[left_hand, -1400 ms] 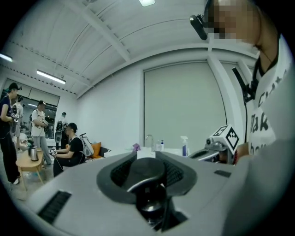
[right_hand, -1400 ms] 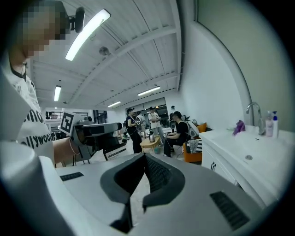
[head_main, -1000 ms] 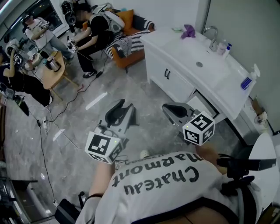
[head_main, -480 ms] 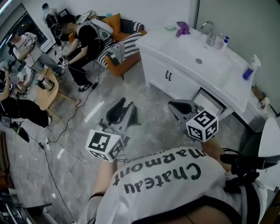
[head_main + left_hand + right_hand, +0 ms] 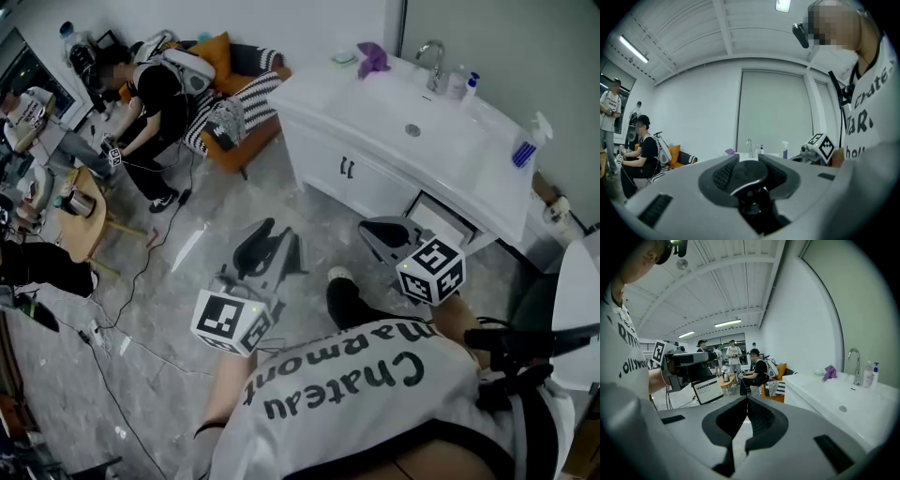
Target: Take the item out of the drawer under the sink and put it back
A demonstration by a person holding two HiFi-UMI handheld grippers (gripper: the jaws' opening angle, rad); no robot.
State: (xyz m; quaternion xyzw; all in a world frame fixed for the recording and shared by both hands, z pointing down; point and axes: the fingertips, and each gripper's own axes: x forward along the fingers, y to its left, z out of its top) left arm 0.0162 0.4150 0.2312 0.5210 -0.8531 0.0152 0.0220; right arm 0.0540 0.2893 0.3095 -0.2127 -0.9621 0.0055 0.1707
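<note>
Head view: left claw (image 5: 272,239) grips a dark, rounded, shiny-rimmed item (image 5: 744,173) at middling width; right claw (image 5: 373,230) is pressed together, empty. The drawer (image 5: 441,217), ajar under the sink (image 5: 412,127), lies ahead and rightward, its front running along the counter (image 5: 314,89). The right claw is nearer it.

I can't tell what the dark rounded item (image 5: 743,174) in my left gripper (image 5: 746,161) is, perhaps a lid; just beyond my right gripper (image 5: 375,232), the inside of the drawer (image 5: 448,217) is hidden.
</note>
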